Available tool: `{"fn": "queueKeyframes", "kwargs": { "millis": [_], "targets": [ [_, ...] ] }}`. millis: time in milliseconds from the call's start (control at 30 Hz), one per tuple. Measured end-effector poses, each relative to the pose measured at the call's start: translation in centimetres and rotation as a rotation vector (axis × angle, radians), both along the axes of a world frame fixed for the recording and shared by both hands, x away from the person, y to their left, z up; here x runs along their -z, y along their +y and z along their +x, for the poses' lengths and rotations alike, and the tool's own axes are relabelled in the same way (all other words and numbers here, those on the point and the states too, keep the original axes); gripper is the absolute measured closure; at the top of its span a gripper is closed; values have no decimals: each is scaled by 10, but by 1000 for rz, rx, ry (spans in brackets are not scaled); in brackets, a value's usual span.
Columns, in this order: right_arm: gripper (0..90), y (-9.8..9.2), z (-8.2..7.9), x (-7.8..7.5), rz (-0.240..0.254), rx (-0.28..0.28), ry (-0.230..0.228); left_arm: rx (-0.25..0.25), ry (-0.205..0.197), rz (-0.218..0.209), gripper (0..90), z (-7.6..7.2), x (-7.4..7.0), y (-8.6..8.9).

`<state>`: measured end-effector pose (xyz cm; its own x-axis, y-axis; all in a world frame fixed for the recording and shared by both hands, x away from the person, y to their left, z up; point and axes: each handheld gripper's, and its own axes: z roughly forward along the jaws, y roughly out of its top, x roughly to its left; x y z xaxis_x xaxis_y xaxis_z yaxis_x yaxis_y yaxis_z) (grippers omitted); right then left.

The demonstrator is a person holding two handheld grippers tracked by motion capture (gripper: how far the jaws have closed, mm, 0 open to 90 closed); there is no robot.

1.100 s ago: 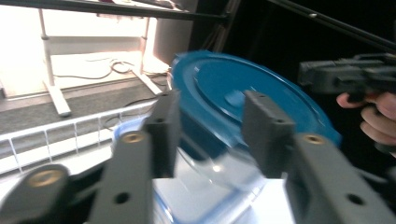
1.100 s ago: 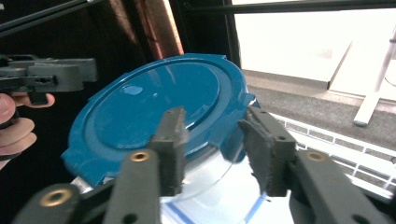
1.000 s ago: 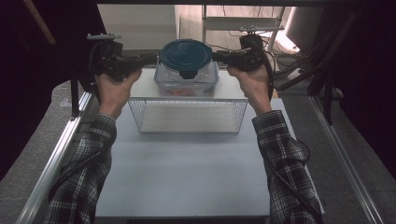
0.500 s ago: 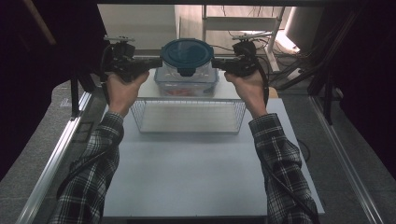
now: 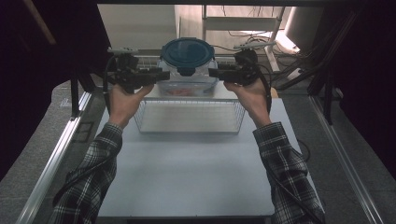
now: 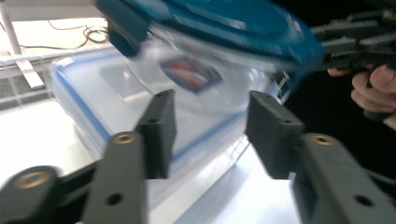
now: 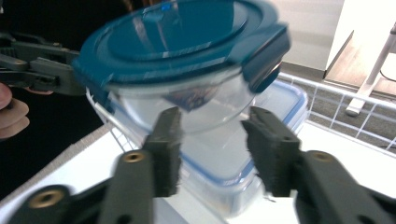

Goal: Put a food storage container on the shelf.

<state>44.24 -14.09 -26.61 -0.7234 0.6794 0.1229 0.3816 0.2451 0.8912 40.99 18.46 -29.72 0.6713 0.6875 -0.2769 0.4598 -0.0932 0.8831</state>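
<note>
High view: a white table (image 5: 187, 168) carries a wire basket (image 5: 189, 115); dark surroundings flank it, with grey floor and cables beyond. The left gripper (image 5: 161, 74) and right gripper (image 5: 215, 73) point inward, and the bowl (image 5: 187, 58) with blue lid sits between them on a flat box (image 5: 187, 88). Whether the tips touch the bowl cannot be told.

Left gripper view: jaws spread, having just been opening, nothing pinched. The blurred bowl (image 6: 205, 60) lies just ahead and above, its top cut off; the box (image 6: 93, 102) sits beneath it.

Right gripper view: jaws likewise spread, just opened, clamping nothing. The bowl (image 7: 187, 70) stands just ahead, blurred; its label is unreadable. The box (image 7: 280, 116) lies behind.
</note>
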Motion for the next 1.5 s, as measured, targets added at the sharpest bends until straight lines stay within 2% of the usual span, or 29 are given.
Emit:
{"fn": "queueKeyframes", "kwargs": {
  "millis": [100,200,367,600,900,1000,1500],
  "targets": [
    [384,1,-8,9,-17,-22,-13,19,-19,50,384,-10,8,-8],
    [300,1,-17,19,-26,-38,-17,40,-25,74,317,-20,17,-12],
    [197,-1,-30,37,-24,-67,-18,57,-24,70,229,-34,35,-13],
    [110,-4,-48,55,-47,-103,-32,69,-5,56,180,-47,60,-11],
    [49,-7,-64,82,-92,-125,-24,87,-1,54,135,-69,88,-13],
    [32,-8,-69,92,-108,-129,-22,92,8,68,115,-76,99,-14],
    [18,-28,-93,136,-124,-114,-3,104,46,109,61,-107,152,-22]
  ]
}}
